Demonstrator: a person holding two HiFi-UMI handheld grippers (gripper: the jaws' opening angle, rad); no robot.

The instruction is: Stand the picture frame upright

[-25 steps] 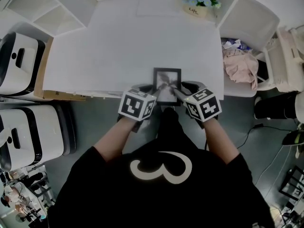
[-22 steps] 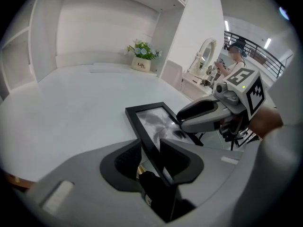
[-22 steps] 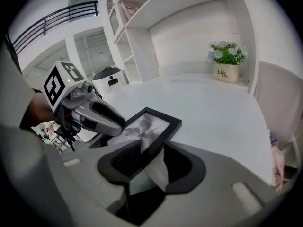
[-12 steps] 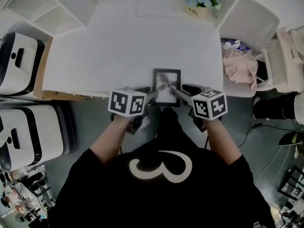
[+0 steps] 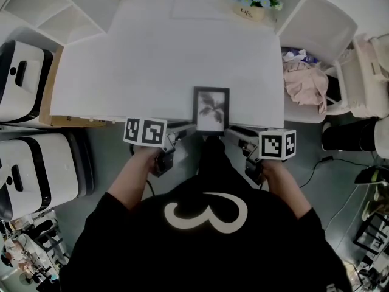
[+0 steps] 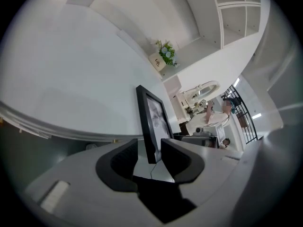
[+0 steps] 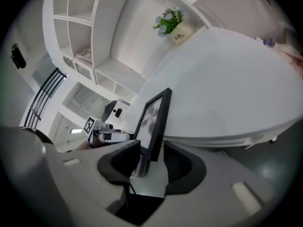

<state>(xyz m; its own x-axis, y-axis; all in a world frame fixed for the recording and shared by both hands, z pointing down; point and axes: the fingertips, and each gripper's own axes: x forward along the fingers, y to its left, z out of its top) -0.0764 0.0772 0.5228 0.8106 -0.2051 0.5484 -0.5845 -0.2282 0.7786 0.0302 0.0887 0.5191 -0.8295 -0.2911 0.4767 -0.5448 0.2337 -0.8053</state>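
Note:
The black picture frame (image 5: 211, 109) with a plant print stands upright at the near edge of the white table (image 5: 158, 59). My left gripper (image 5: 182, 129) is at its lower left corner and my right gripper (image 5: 236, 130) at its lower right corner. In the left gripper view the frame (image 6: 152, 122) rises edge-on between the open jaws of the left gripper (image 6: 149, 151), which have just been opening; a gap shows at each pad. In the right gripper view the frame (image 7: 154, 122) stands likewise between the jaws of the right gripper (image 7: 152, 157), and I see no pad pressing on it.
A small flower pot (image 5: 254, 3) stands at the table's far edge. A white chair (image 5: 319, 23) and a heap of pink cloth (image 5: 308, 83) are to the right. White machines (image 5: 24, 72) and a cardboard edge (image 5: 53, 99) flank the left side.
Both grippers have rolled and drawn outward and back from the frame's face to its lower corners. The frame now shows fully, standing on its own.

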